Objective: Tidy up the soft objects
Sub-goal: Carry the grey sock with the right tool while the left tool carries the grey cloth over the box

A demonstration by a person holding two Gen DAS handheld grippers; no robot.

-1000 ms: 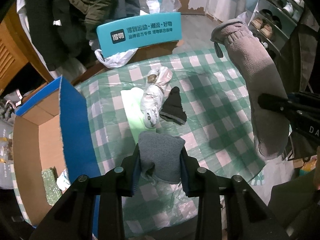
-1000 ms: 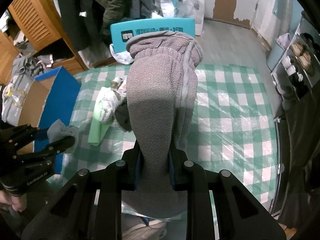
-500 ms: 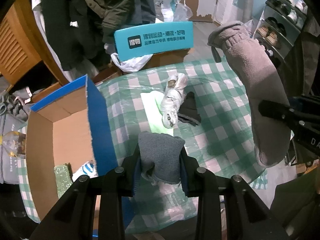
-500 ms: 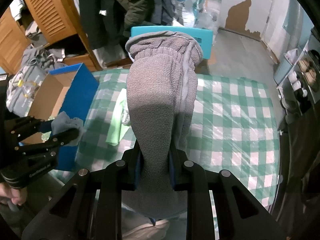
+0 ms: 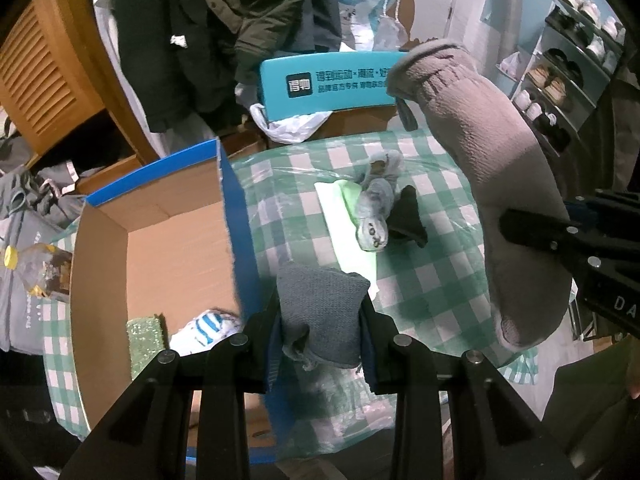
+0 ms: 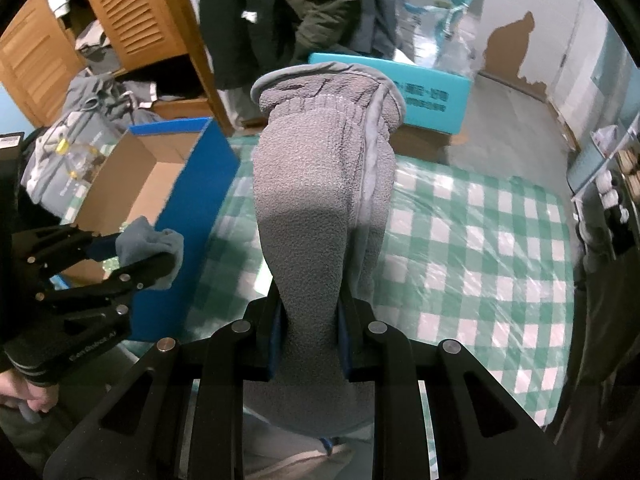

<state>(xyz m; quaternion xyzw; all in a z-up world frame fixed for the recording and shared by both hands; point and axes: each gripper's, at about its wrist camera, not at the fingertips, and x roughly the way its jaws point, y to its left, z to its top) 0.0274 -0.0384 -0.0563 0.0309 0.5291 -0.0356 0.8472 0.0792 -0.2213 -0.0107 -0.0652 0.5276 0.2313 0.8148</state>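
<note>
My left gripper (image 5: 320, 332) is shut on a small blue-grey knitted sock (image 5: 320, 308), held above the blue wall of the open cardboard box (image 5: 236, 236); it also shows in the right wrist view (image 6: 148, 240). My right gripper (image 6: 312, 328) is shut on a long grey fleece sock (image 6: 320, 184), held upright above the green checked table (image 6: 480, 240); it shows at the right in the left wrist view (image 5: 496, 184). On the table lie a pale green cloth (image 5: 340, 216), a grey patterned sock (image 5: 374, 212) and a black sock (image 5: 408, 216).
The box holds a green sponge-like pad (image 5: 144, 336) and a blue-striped white item (image 5: 208, 328). A teal chair back (image 5: 320, 80) stands behind the table, coats hang beyond it, a shoe rack (image 5: 560, 72) is at the right and a wooden louvred cabinet (image 5: 48, 72) at the left.
Both grippers have moved left, each keeping its sock. The box now fills more of the left wrist view and the left gripper's sock is over the box's blue wall.
</note>
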